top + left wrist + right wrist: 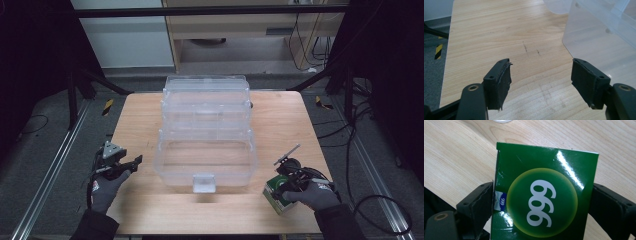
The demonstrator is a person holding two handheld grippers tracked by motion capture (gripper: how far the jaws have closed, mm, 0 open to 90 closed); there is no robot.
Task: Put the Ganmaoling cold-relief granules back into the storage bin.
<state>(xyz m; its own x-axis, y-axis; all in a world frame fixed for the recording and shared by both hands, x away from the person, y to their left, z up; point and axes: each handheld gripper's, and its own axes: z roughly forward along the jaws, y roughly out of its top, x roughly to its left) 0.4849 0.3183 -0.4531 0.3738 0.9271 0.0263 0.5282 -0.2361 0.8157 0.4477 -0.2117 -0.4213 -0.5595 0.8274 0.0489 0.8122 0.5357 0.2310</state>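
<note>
A clear plastic tiered box (206, 131) stands open in the middle of the wooden table (280, 120), its latch tab facing me. My right gripper (280, 190) is near the table's front right corner, shut on a green box (276, 192) printed with "999"; in the right gripper view the green box (544, 200) sits squeezed between both pads. My left gripper (131, 164) hovers at the table's left edge, open and empty. In the left gripper view its jaws (541, 82) frame bare wood, with the clear box's wall (599, 37) just to the right.
The table (499, 37) has bare wood to the left and right of the clear box and along the front edge. Dark metal frame legs, floor rails and loose cables surround the table. A pale cabinet stands behind it.
</note>
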